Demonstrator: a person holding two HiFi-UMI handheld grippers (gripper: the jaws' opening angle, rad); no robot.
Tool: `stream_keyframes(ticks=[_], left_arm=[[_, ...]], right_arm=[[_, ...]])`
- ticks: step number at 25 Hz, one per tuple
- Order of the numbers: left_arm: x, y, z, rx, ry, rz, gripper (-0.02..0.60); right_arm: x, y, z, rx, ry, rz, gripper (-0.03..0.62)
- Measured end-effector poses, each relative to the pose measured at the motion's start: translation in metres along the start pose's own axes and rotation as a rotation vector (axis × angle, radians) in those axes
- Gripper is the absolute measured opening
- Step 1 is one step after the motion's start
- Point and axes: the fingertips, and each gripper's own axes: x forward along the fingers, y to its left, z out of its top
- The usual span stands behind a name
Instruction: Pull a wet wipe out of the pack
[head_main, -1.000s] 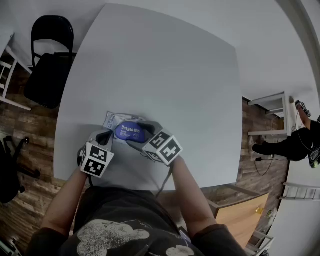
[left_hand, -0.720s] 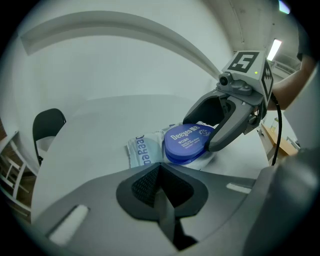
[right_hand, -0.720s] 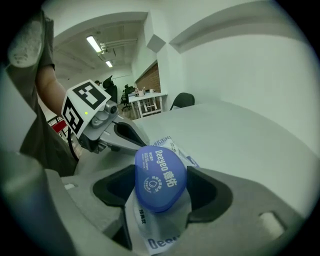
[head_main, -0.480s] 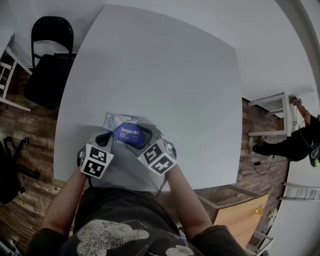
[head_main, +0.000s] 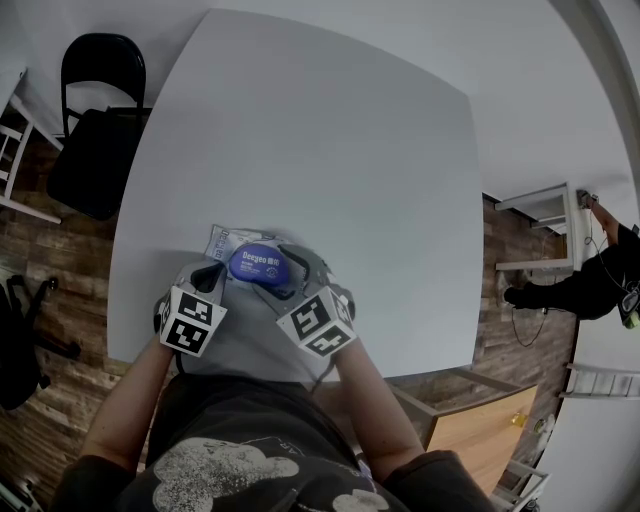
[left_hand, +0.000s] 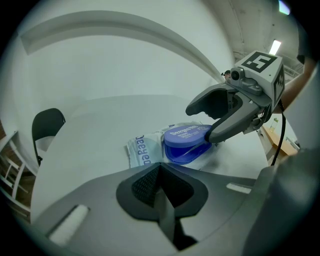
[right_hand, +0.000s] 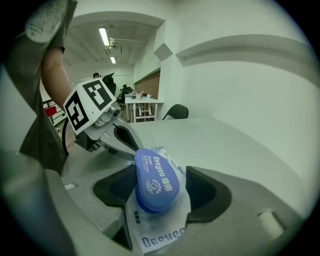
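1. The wipe pack (head_main: 224, 243) is lying flat on the counter (head_main: 330, 150), close to its 6 o'clock edge in the head view and right in front of us. Its long axis is running roughly 10-to-4 there.
2. The blue lid (head_main: 258, 264) is sitting on top of the pack, toward the 4 o'clock end. In the left gripper view we are reading its rim as slightly lifted off the base on the right gripper's side. That is a judgement, not certain.
3. The left gripper (left_hand: 159, 169) is pointing down at the pack's 10 o'clock end with its jaws fully together and nothing between them. The pack is lying at 1 o'clock just past its tips. We cannot tell whether the tips are touching the film.
4. The right gripper (right_hand: 159, 189) is standing with its jaws apart and the lid between them, dead ahead at 12 o'clock. The pads are not pinching it. One finger is touching the lid's rim in the left gripper view, while the other is raised clear above.
5. Key relation: the right gripper is lining up along the pack's long axis and is nearer the lid, so we are treating it as the working hand and the left as the hold-down.
6. Our read is that we are at the lid-opening step, with no wipe showing. The risk is the light pack lifting or sliding with the lid.
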Motion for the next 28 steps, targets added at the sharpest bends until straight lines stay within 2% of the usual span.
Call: stream_keyframes(ticks=[5,8,10,11,12,15,22,28], left_arm=[[0.0,-0.001,0.0,0.003,0.0,-0.004,0.017],[0.0,0.0,0.001,0.002,0.001,-0.004,0.017],[0.0,0.001,0.001,0.003,0.002,-0.005,0.017],[0.0,0.001,0.001,0.003,0.001,-0.006,0.017],[0.0,0.001,0.001,0.004,0.001,-0.007,0.017],[0.0,0.0,0.001,0.003,0.0,-0.008,0.017],[0.001,0.0,0.0,0.001,0.0,-0.013,0.017],[0.001,-0.002,-0.002,-0.003,0.0,-0.015,0.017]], right_arm=[[-0.007,-0.003,0.006,-0.058,-0.019,-0.031,0.269],[-0.008,-0.001,0.007,-0.095,-0.014,-0.031,0.228],[-0.008,-0.004,0.007,-0.134,-0.007,-0.069,0.196],[-0.008,-0.008,0.008,-0.171,-0.008,-0.108,0.079],[-0.009,-0.012,0.008,-0.213,-0.011,-0.144,0.055],[-0.009,-0.019,0.01,-0.259,-0.013,-0.176,0.041],[-0.005,-0.037,0.016,-0.202,-0.022,-0.178,0.04],[0.002,-0.055,0.017,-0.114,-0.036,-0.175,0.074]])
